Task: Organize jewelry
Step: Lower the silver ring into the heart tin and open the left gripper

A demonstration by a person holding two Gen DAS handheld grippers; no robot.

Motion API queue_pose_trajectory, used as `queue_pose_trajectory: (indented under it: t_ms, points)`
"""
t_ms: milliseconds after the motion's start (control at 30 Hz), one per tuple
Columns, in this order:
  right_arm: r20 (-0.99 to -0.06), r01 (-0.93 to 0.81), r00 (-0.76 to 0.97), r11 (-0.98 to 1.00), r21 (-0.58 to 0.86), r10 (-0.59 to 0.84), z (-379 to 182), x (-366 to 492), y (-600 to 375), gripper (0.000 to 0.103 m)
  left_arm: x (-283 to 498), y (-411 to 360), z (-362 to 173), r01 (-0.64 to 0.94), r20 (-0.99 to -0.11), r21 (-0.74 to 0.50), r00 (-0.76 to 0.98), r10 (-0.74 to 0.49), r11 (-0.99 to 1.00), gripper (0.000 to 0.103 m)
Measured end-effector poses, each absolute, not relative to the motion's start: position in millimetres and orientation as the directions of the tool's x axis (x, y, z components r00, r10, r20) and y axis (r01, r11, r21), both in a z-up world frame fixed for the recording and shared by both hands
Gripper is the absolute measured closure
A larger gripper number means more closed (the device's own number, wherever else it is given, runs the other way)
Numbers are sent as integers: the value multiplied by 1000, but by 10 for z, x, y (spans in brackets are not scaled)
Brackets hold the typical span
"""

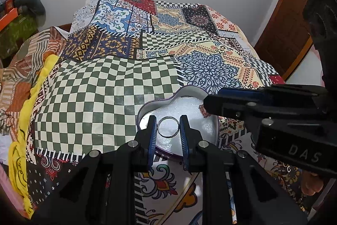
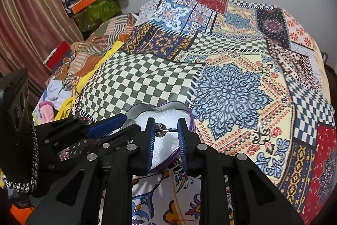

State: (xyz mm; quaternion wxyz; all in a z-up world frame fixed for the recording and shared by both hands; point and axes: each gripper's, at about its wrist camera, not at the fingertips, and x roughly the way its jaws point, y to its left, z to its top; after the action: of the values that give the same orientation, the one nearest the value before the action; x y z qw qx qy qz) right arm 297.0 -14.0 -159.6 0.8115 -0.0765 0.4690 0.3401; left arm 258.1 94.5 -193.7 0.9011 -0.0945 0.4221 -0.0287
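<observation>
A heart-shaped tin (image 1: pixel 147 105) with white foam lining sits on the patchwork bedspread; it also shows in the right wrist view (image 2: pixel 134 111). My left gripper (image 1: pixel 167 125) is shut on a silver bangle (image 1: pixel 168 117), held flat just above the foam. My right gripper (image 2: pixel 165 131) is shut on a small silver ornament with a thin pin (image 2: pixel 161 130), also over the tin. The right gripper's body (image 1: pixel 273 119) reaches in from the right in the left wrist view.
The patchwork bedspread (image 1: pixel 130 77) covers the whole bed. A yellow cloth (image 1: pixel 23 119) and striped bedding lie at the left edge. Boxes and clutter (image 2: pixel 90 3) stand by the curtain at far left. A wooden door frame (image 1: pixel 284 24) is at the right.
</observation>
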Motion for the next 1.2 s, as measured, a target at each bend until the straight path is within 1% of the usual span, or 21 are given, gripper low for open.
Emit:
queue_pose_trajectory:
  t_ms: [233, 467, 667, 800, 900, 933, 1000, 1067, 1133, 1200]
  points:
    - [-833, -610, 264, 753, 246, 486, -1693, 3056, -119, 84, 2610, 951, -1971, -27, -760, -206, 635, -142, 978, 82]
    - [-838, -600, 242, 754, 267, 489, -1697, 3068, -125, 84, 2582, 958, -1942, -26, -758, -209, 636, -145, 978, 82]
    - [-831, -603, 272, 759, 246, 485, -1593, 3000, -175, 83, 2444, 940, -1816, -27, -748, -174, 654, -114, 984, 82]
    - [-819, -613, 312, 761, 213, 482, -1475, 2891, -245, 83, 2323, 926, -1692, -34, -733, -143, 675, -83, 989, 69]
    - [-804, -625, 362, 762, 167, 473, -1366, 2761, -317, 82, 2221, 925, -1612, -35, -724, -144, 685, -81, 989, 66]
    - [-798, -628, 374, 762, 156, 472, -1336, 2720, -346, 81, 2184, 929, -1588, -35, -721, -148, 687, -84, 988, 66]
    - [-785, -630, 400, 764, 138, 472, -1278, 2630, -419, 75, 2106, 923, -1540, -35, -718, -156, 691, -89, 987, 62]
    - [-771, -622, 433, 774, 119, 467, -1230, 2553, -496, 59, 2021, 906, -1494, -30, -714, -158, 694, -93, 987, 60]
    - [-754, -613, 475, 785, 87, 454, -1190, 2460, -581, 56, 1952, 876, -1462, -24, -713, -155, 695, -95, 988, 60]
    - [-744, -610, 504, 791, 52, 438, -1167, 2377, -643, 55, 1865, 829, -1442, -14, -714, -153, 693, -101, 988, 60]
